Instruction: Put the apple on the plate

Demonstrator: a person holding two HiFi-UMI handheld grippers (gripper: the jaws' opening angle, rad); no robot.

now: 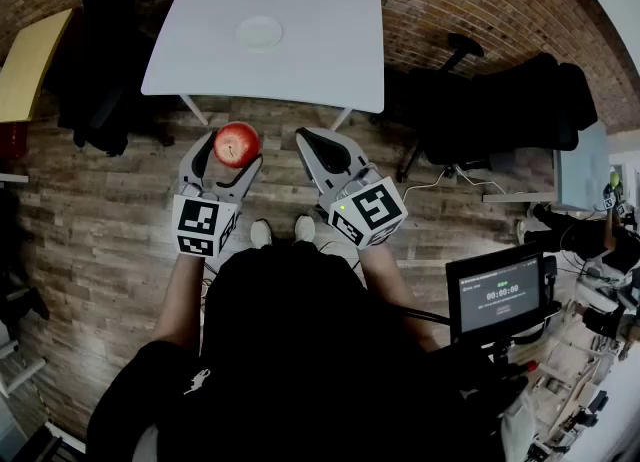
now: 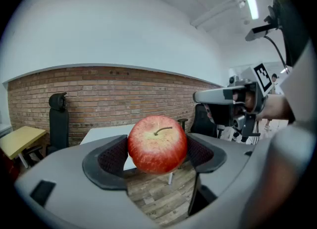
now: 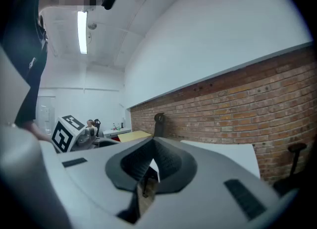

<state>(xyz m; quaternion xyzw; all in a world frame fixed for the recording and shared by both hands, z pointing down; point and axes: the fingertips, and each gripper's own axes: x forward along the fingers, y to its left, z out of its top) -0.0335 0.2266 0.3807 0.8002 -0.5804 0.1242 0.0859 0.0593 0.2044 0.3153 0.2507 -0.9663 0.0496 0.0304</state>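
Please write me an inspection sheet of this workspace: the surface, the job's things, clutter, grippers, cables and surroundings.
Surface: white table on a wooden floor, ahead of the person.
Job's things: apple off the table, between the left jaws; plate empty on the table.
Clutter: nothing seen on the table besides the plate.
Grippers: left gripper shut on the apple; right gripper shut, empty.
Cables: light cable on the floor at right.
Surroundings: brick wall, black chair, yellow table, monitor.
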